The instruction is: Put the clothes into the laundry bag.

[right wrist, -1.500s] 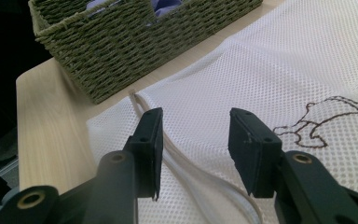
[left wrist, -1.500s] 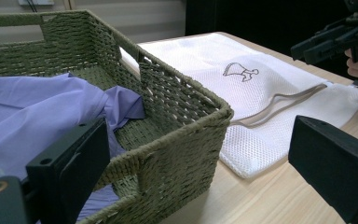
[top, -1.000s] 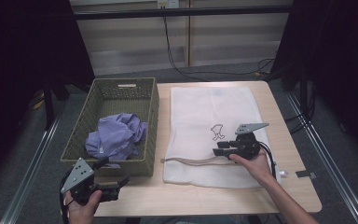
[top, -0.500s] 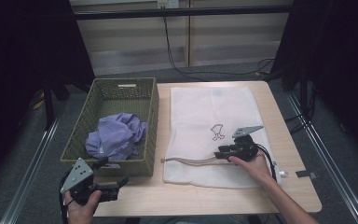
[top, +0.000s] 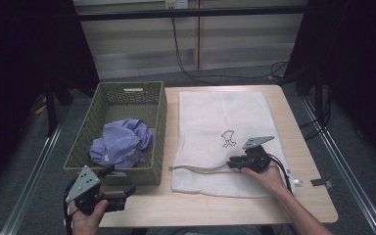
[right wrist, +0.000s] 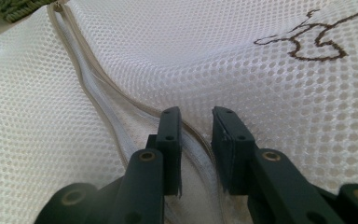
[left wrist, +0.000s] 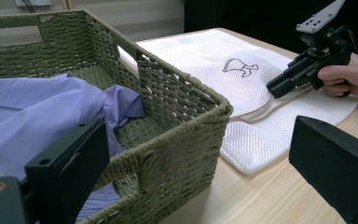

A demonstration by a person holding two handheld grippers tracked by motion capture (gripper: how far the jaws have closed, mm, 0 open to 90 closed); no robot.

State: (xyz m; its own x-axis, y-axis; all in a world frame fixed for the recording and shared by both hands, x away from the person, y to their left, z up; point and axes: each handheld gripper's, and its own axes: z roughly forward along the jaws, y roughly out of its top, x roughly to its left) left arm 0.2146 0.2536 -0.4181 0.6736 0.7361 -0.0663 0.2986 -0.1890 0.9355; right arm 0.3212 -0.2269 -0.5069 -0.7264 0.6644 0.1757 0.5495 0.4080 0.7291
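View from above: a white mesh laundry bag (top: 225, 142) lies flat on the table (top: 303, 205), just beside a green woven basket (top: 157, 122) that holds a crumpled purple shirt (top: 122, 142). I have the right gripper (top: 236, 164) down on the near part of the bag, at the beige zipper (top: 200, 170) that runs along the bag's near side toward the basket.

Right gripper view: the two black jaws stand narrowly apart, one on each side of the raised zipper edge (right wrist: 193, 135). They have just been closing, and a strip of zipper and mesh lies in the gap between them; the pads do not yet look pressed onto it, so I judge that nothing is gripped.

Step in hand, as I read it: pinching the zipper edge in order to open the bag's mouth. The next move calls for closing the jaws fully on the upper lip alone, not on both layers, then lifting it gently so that the mouth gapes.

Left gripper view: the left gripper (top: 119, 196) waits at the near left corner of the table, jaws wide and empty, aimed past the basket's corner (left wrist: 214, 107) toward the bag (left wrist: 242, 93), well apart from the zipper.
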